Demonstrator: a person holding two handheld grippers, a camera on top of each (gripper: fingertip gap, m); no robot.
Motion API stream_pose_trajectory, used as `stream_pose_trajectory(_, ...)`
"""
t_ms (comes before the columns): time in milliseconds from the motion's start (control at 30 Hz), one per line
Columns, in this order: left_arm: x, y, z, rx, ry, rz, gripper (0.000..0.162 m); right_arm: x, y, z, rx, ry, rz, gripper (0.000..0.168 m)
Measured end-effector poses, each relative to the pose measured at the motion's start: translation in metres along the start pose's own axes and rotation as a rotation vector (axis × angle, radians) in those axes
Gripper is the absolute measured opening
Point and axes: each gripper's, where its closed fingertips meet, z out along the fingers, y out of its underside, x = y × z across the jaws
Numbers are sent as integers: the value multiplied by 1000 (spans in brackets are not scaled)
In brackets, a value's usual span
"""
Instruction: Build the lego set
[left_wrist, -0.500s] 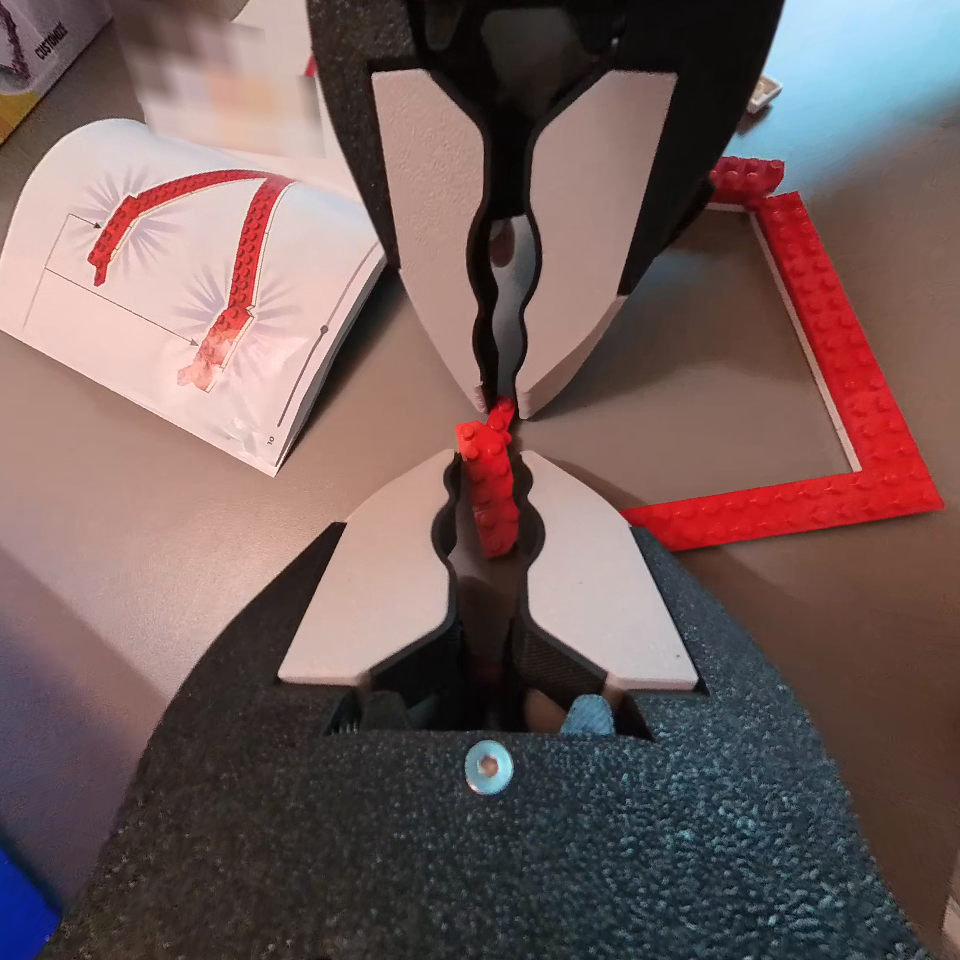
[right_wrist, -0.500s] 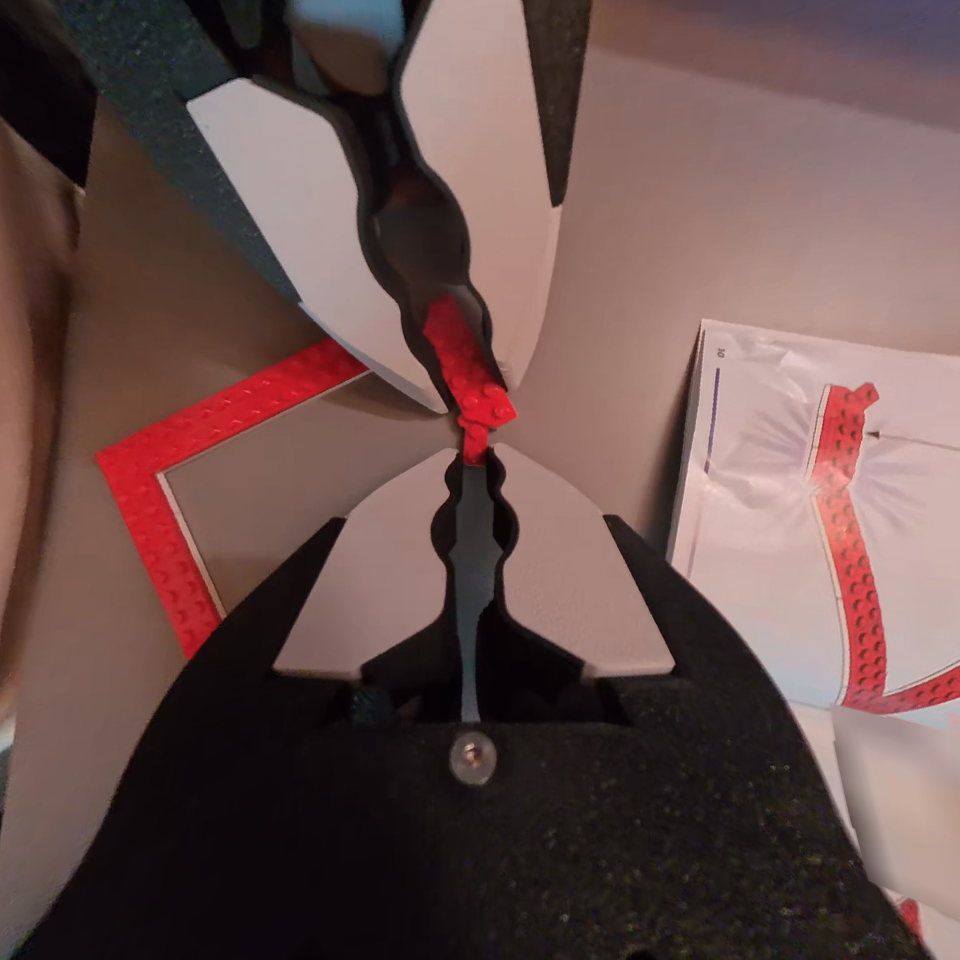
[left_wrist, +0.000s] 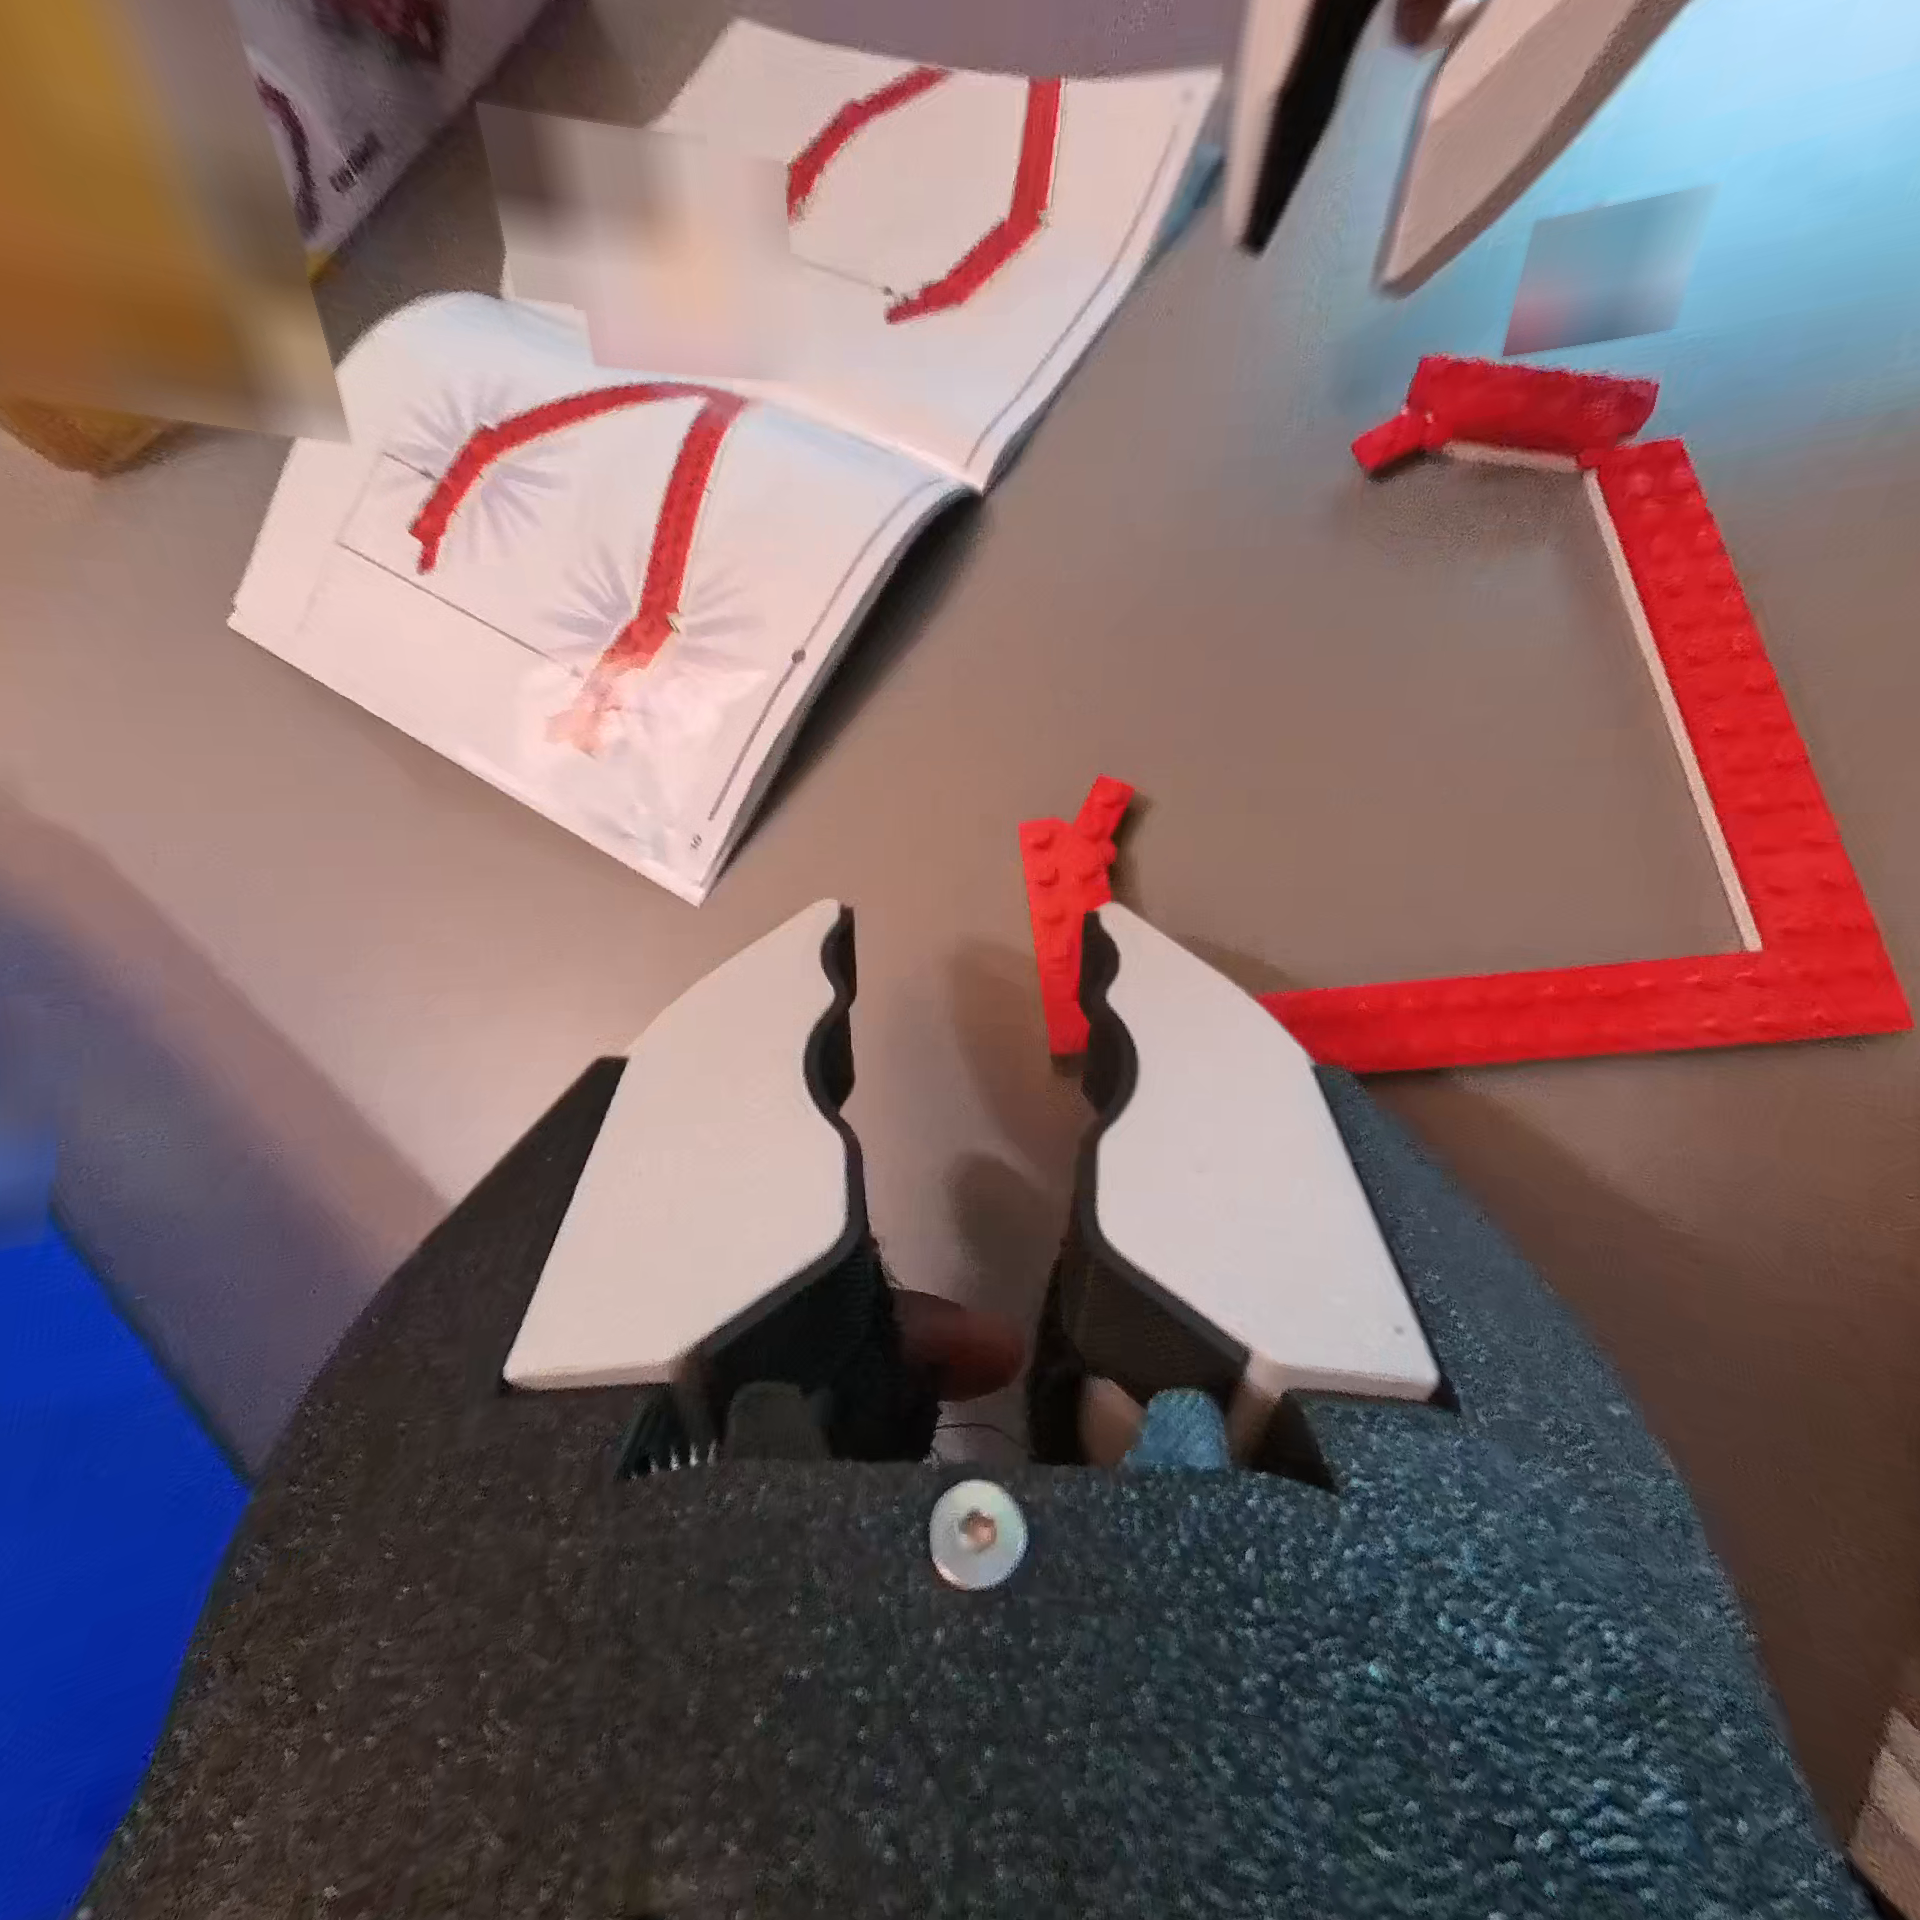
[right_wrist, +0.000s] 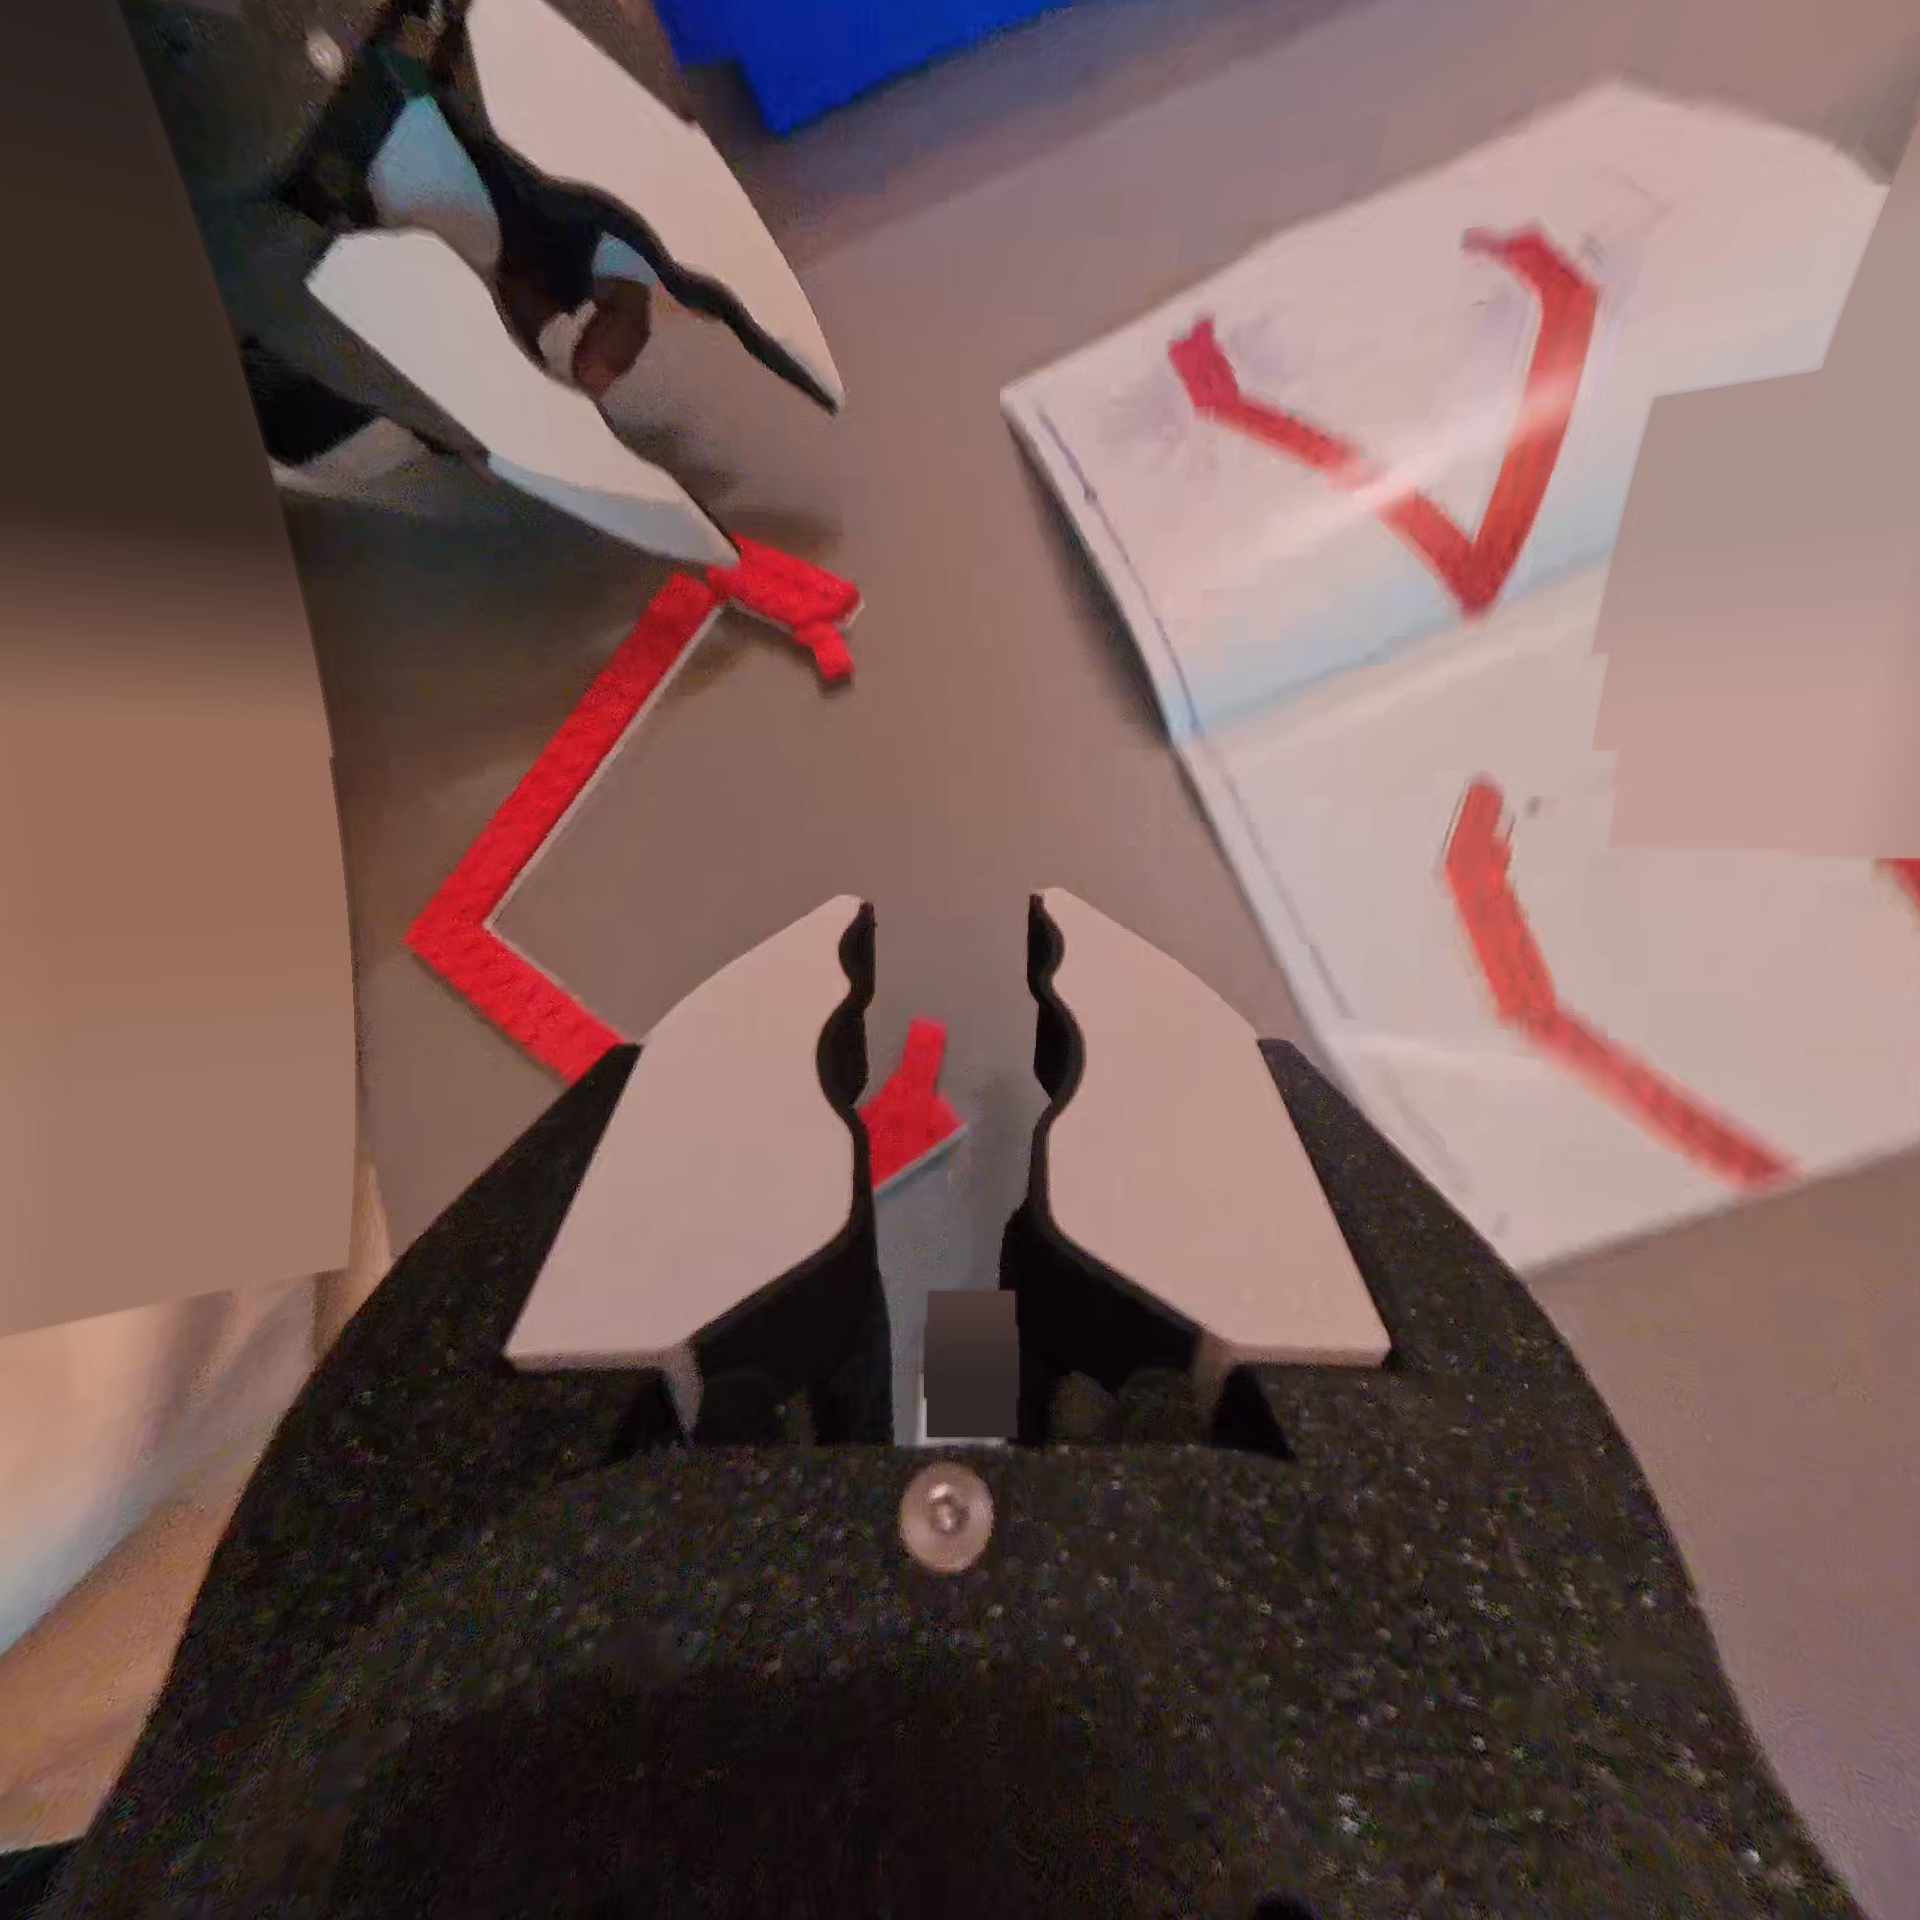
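On the brown tabletop (left_wrist: 1247, 675) I am watching a red lego frame (left_wrist: 1756, 748) lying flat in an angular, open-sided outline, with a thin white edge showing along its inner side. I am holding the left gripper (left_wrist: 966, 925) low over the table with its tongs spread apart, nothing pinched between them. A small red lego piece (left_wrist: 1065, 914) is sitting just inside that gap, pressed against the inner face of one finger (left_wrist: 1195, 1091), with a narrow red bit angling off its far end. It is lying right at the end of the frame's near arm, though I cannot tell whether it is joined to the frame, since the finger is covering that spot. From the right wrist view I am seeing the same piece (right_wrist: 795, 603) at the tip of the left gripper (right_wrist: 779, 473), touching the end of the frame (right_wrist: 540, 800). I am keeping the right gripper (right_wrist: 951, 909) spread as well and gripping nothing. The frame's other end piece (right_wrist: 914, 1101) is showing on the table through the gap between its fingers. An open instruction booklet (left_wrist: 582, 582) is lying beside the frame with red drawings on its pages, and it is filling the right side of the right wrist view (right_wrist: 1455, 727). The right gripper (left_wrist: 1325, 260) is hanging at the top edge of the left wrist view, well apart from the small piece.
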Motion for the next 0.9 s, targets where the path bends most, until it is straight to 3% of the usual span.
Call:
stream_pose_trajectory(133,16,14,-3,-55,76,14,51,-19,48,-6,-79,57,70,36)
stream_pose_trajectory(200,27,15,-8,-39,143,26,59,-26,63,-7,-105,65,98,48)
stream_pose_trajectory(333,30,18,-10,-44,148,54,68,-37,68,-5,-94,49,33,60)
stream_pose_trajectory(567,33,12,-10,-75,105,66,64,-29,56,-9,-74,11,-62,56)
stream_pose_trajectory(733,-21,-51,-20,175,-94,82,41,24,19,-58,194,181,-39,40)
stream_pose_trajectory(833,-43,-104,-7,368,-191,155,4,74,4,-78,309,397,-99,4)
stream_pose_trajectory(900,-51,-125,16,353,-199,209,0,87,-6,-71,323,375,-143,0)
